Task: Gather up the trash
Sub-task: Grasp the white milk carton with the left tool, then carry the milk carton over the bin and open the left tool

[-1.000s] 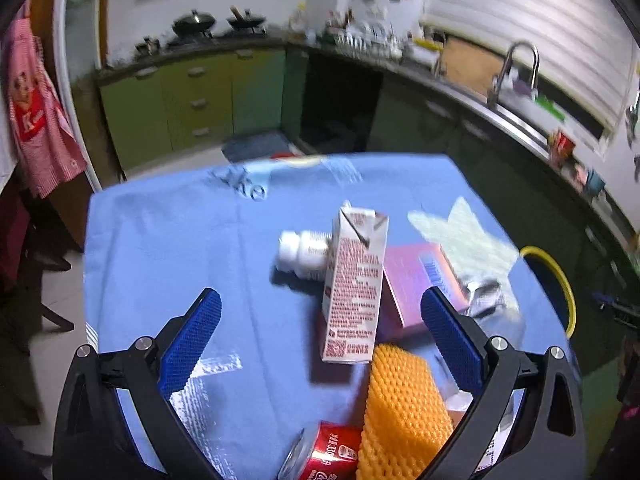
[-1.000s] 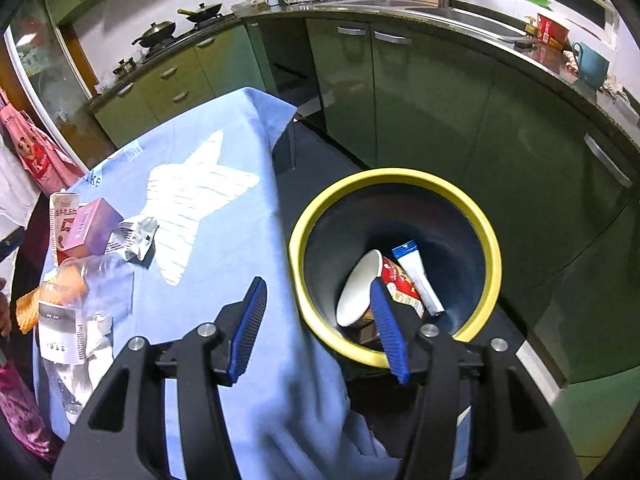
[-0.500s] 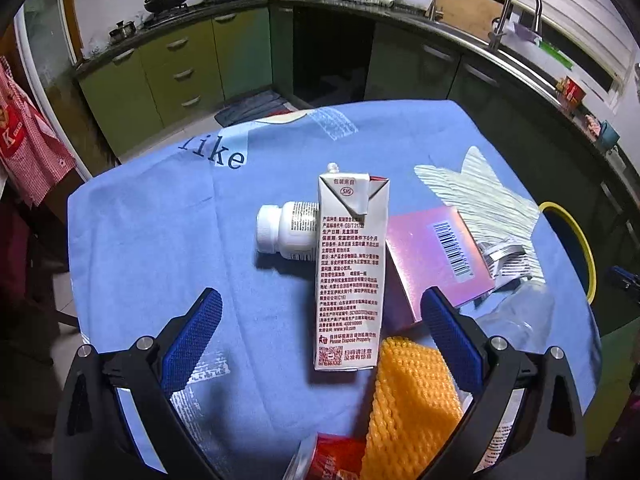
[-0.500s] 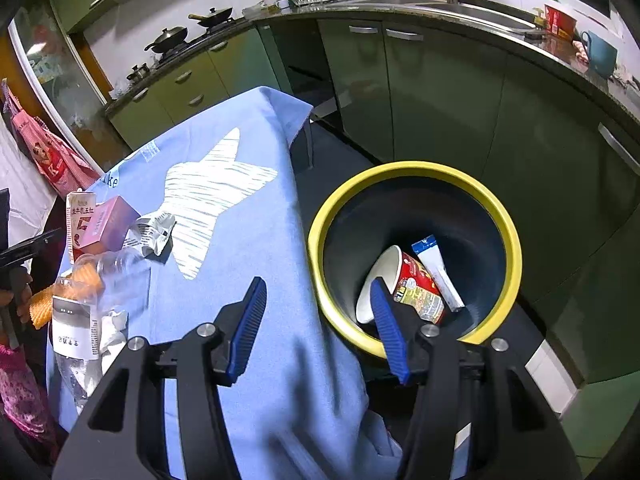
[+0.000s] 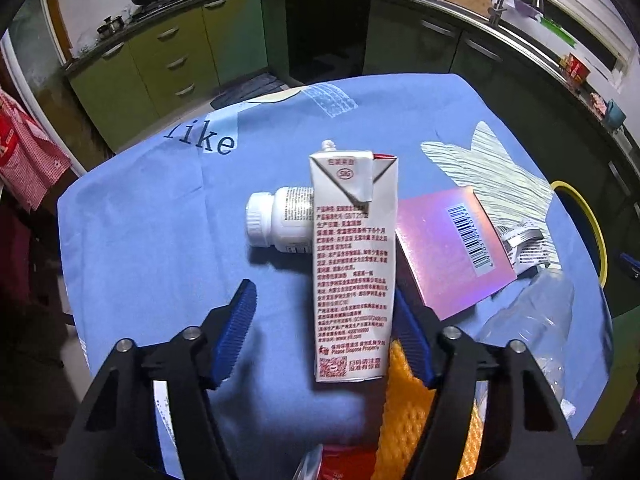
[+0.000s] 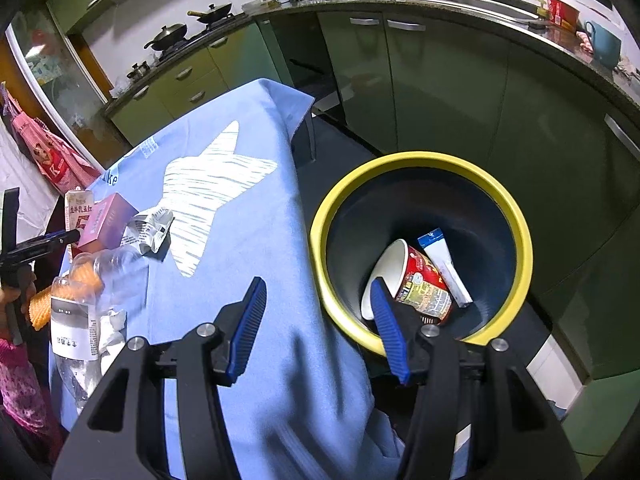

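Note:
A white milk carton (image 5: 352, 264) with red print stands upright on the blue tablecloth (image 5: 160, 216). My left gripper (image 5: 326, 320) is open with the carton's lower half between its blue pads; the right pad touches or nearly touches the carton. A white pill bottle (image 5: 276, 220) lies behind it, a pink box (image 5: 448, 252) to its right. My right gripper (image 6: 320, 316) is open and empty above the table's edge, beside a yellow-rimmed bin (image 6: 520, 232) that holds a noodle cup (image 6: 416, 280) and a small packet (image 6: 444, 264).
An orange foam net (image 5: 416, 420), a red can (image 5: 344, 460), a clear plastic bottle (image 5: 532, 320) and crumpled paper (image 5: 524, 244) lie near the left gripper. Green kitchen cabinets (image 6: 440, 92) stand behind the bin. The carton also shows in the right wrist view (image 6: 78, 212).
My left gripper has moved in around the carton and its jaws have narrowed. The right gripper has drifted slightly, staying open beside the bin.

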Motion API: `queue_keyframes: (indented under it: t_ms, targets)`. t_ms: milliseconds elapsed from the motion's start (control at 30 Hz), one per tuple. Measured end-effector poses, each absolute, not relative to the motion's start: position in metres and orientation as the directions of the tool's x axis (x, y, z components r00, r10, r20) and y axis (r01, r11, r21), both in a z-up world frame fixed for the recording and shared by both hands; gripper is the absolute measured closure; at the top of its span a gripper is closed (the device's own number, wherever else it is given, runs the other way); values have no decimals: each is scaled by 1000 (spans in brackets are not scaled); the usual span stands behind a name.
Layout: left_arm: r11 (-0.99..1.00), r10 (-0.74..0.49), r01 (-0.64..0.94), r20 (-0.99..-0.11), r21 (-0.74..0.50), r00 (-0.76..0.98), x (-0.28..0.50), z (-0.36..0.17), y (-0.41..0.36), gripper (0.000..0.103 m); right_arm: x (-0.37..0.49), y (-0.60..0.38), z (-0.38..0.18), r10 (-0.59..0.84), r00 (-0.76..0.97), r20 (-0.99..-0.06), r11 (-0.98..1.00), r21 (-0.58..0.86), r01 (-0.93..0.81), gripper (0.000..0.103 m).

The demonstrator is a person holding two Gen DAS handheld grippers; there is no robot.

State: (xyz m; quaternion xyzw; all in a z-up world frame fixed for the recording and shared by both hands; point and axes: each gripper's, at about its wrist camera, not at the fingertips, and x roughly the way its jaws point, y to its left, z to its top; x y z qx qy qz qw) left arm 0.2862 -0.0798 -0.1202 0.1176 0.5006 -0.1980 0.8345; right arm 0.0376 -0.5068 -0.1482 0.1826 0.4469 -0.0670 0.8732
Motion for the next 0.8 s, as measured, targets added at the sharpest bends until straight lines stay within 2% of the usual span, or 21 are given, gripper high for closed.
queue_keyframes:
  t_ms: [100,167,200,467,800]
  targets:
    - [889,-201,457,-891,9,407,288,-124,-86,47,38,-506,-150,49,591,-805,924,261,279,47]
    - [886,-203,464,-896,3,395,289,-126,-88,57,38,-506,-150,49,591,-805,923,262,281,47]
    - [885,-207,465,-898,-3,388,289,-127,-88,68,37,-506,-151,49,591,-805,923,263,282,47]
    - [890,-245,455,-861,-18,446,282,-100,-73,67,37,-506,-152,54,596,-801,920,272,282,47]
    - [869,-246,492,-819,50,518,248,-47,-80,67,35,-506,-155,76,604,-793,918,292,268,47]
